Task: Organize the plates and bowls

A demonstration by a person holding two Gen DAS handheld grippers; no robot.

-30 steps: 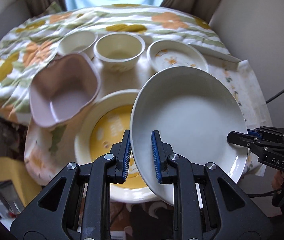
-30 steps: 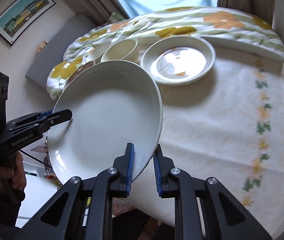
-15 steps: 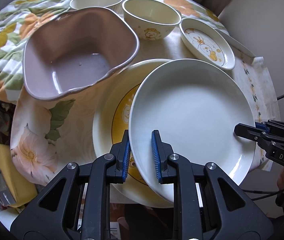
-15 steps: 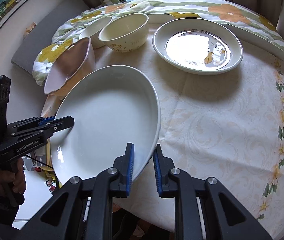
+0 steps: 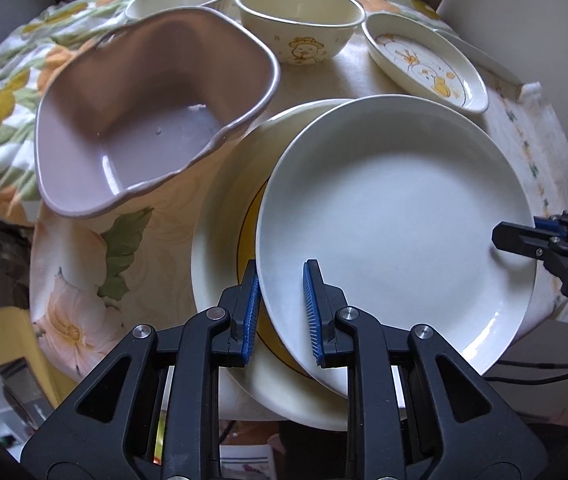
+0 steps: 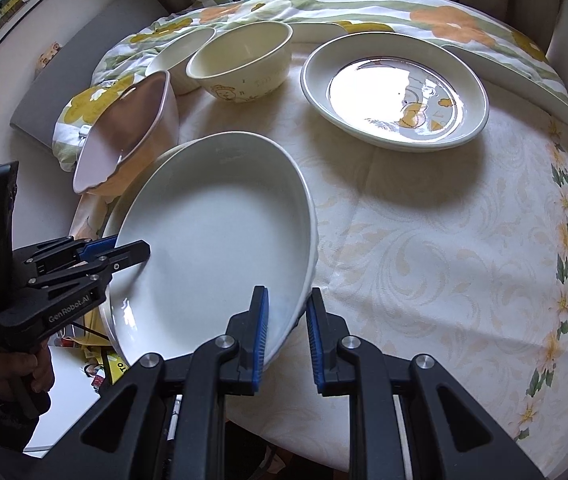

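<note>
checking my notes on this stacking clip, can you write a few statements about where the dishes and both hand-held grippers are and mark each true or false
1. Both hand-held grippers grip the rim of the plain white plate. True: the left hand-held gripper and the right hand-held gripper clamp opposite edges.
2. The white plate is over a yellow-centred plate. True.
3. The mauve bowl lies upside down. False: its opening faces up and it leans tilted.
4. The cream bowl with a cartoon figure is stacked inside the mauve bowl. False: it stands on its own behind it.
5. The plate with the duck drawing is held by a gripper. False: it rests on the tablecloth.
</note>
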